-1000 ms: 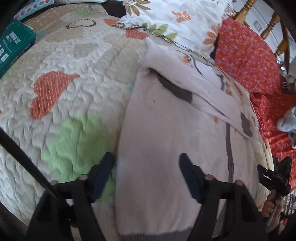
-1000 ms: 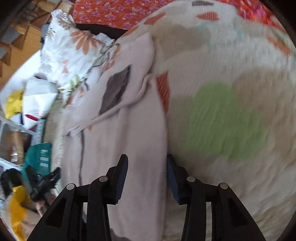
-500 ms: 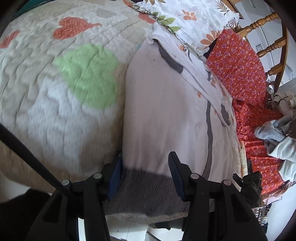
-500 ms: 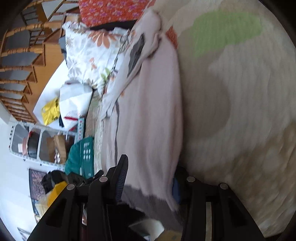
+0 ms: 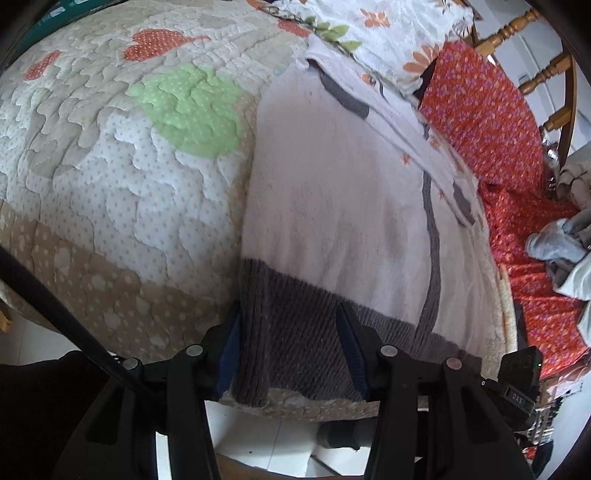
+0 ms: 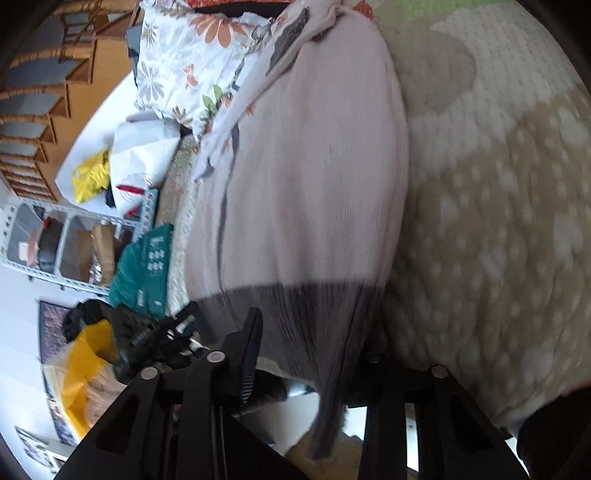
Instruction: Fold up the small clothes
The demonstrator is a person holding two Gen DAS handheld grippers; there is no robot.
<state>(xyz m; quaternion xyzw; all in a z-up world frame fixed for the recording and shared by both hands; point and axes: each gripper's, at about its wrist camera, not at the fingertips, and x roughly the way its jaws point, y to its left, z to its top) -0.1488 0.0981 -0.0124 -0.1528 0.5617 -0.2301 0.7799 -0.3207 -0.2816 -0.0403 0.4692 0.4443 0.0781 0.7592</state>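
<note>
A pale pink knitted sweater [image 5: 332, 192] with a dark grey ribbed hem [image 5: 291, 325] lies flat on a quilted bedspread [image 5: 110, 147], its hem at the near bed edge. My left gripper [image 5: 288, 350] is open, its fingers straddling the hem's left corner. In the right wrist view the same sweater [image 6: 314, 166] runs away from me, and my right gripper [image 6: 314, 354] is open around the hem's right corner [image 6: 325, 332], which hangs over the edge. The right-hand finger is mostly hidden behind the cloth.
A floral pillow [image 5: 388, 33] and a red flowered cloth [image 5: 491, 122] lie at the far side. Grey clothes [image 5: 561, 251] are heaped at the right. A green box [image 6: 147, 266], shelves [image 6: 55, 243] and a yellow bag [image 6: 81, 365] stand beside the bed. White floor [image 5: 258, 435] shows below the edge.
Both grippers have drawn back along the sweater from its middle to the grey hem at the bed edge. The left jaws have narrowed but stay open. The right view has tilted.
</note>
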